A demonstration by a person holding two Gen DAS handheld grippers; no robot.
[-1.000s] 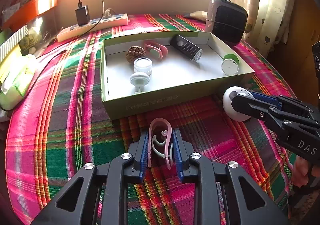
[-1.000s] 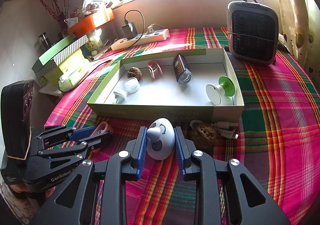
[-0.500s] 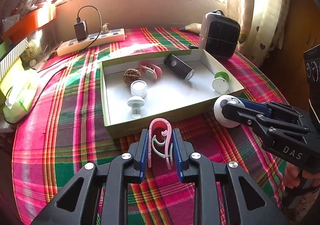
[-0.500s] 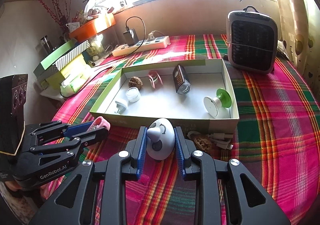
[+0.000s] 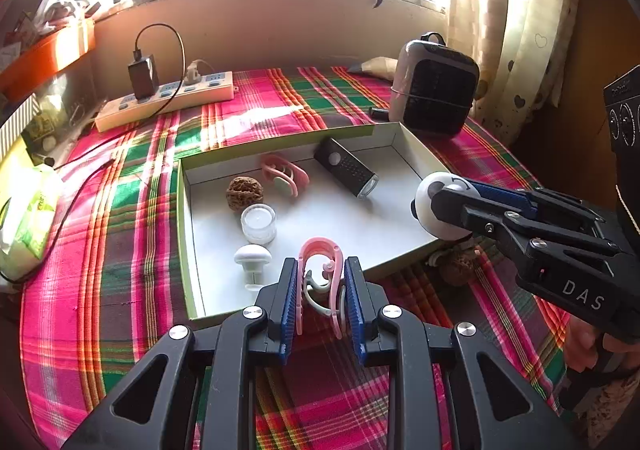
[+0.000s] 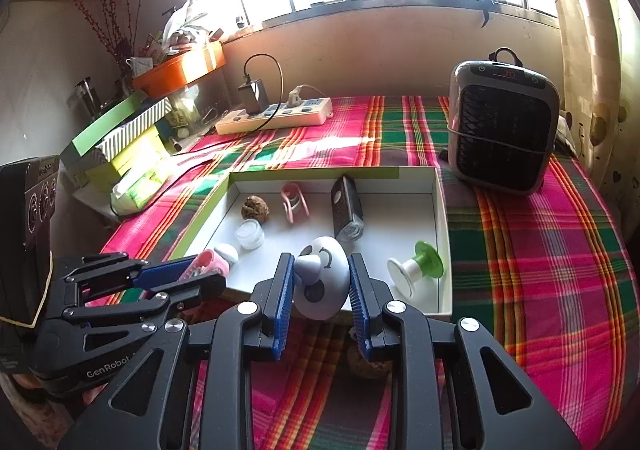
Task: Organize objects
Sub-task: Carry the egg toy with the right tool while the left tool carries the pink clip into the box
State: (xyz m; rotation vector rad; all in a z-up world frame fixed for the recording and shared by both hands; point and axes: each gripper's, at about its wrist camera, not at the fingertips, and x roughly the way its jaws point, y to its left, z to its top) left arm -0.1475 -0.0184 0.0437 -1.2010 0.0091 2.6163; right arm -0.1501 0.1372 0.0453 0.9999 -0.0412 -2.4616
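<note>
Six items are already sitting in the box point(image 5: 412, 138); you are carrying two more over its near edge, left claw point(image 5: 320, 290) clenching the pink clip point(image 5: 320, 250), right claw point(image 6: 320, 286) gripping the white egg-shaped toy point(image 6: 322, 282), while a walnut point(image 5: 456, 270) is waiting on the counter point(image 5: 120, 270).

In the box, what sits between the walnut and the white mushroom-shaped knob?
A small clear jar with a white lid lies between the walnut and the white knob, seen in the left wrist view.

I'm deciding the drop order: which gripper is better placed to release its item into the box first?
Right, probably: the right gripper holds the white face toy over the box floor; the left gripper's pink clip only reaches the near wall.
</note>
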